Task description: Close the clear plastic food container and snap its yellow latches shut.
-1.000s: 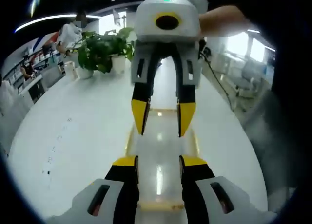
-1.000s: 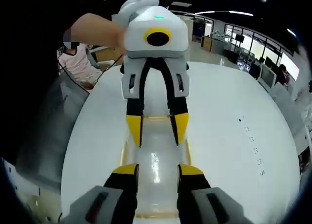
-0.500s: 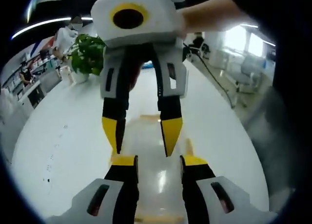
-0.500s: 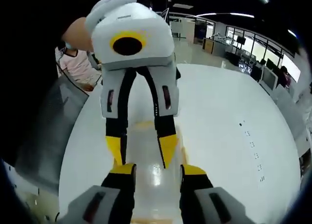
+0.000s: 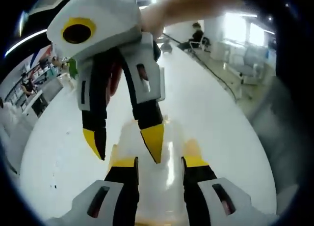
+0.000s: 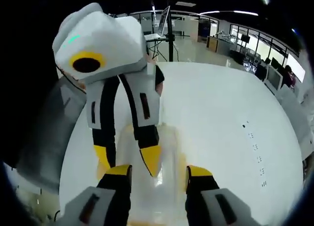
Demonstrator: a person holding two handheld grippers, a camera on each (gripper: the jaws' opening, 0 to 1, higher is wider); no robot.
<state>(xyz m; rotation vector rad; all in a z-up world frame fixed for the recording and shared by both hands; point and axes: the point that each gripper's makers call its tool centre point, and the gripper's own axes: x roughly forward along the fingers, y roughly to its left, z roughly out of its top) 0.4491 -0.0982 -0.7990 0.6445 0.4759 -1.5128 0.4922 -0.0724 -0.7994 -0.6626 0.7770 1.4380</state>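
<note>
- Fingers parted on both: left gripper (image 5: 158,163), right gripper (image 6: 159,171), nothing clamped.
- One clear plastic food container (image 5: 169,155) seen on white table (image 5: 216,113), between both grippers' yellow tips.
- One yellow latch (image 5: 192,147) discernible, blurred.

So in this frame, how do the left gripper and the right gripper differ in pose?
In the left gripper view, the left gripper rises from the bottom edge with jaws upright, while the right gripper hangs down from above, rolled to one side. The left gripper's tips frame the clear container; the right gripper's tips point down at it. Both stand open and have yellow tips.
</note>
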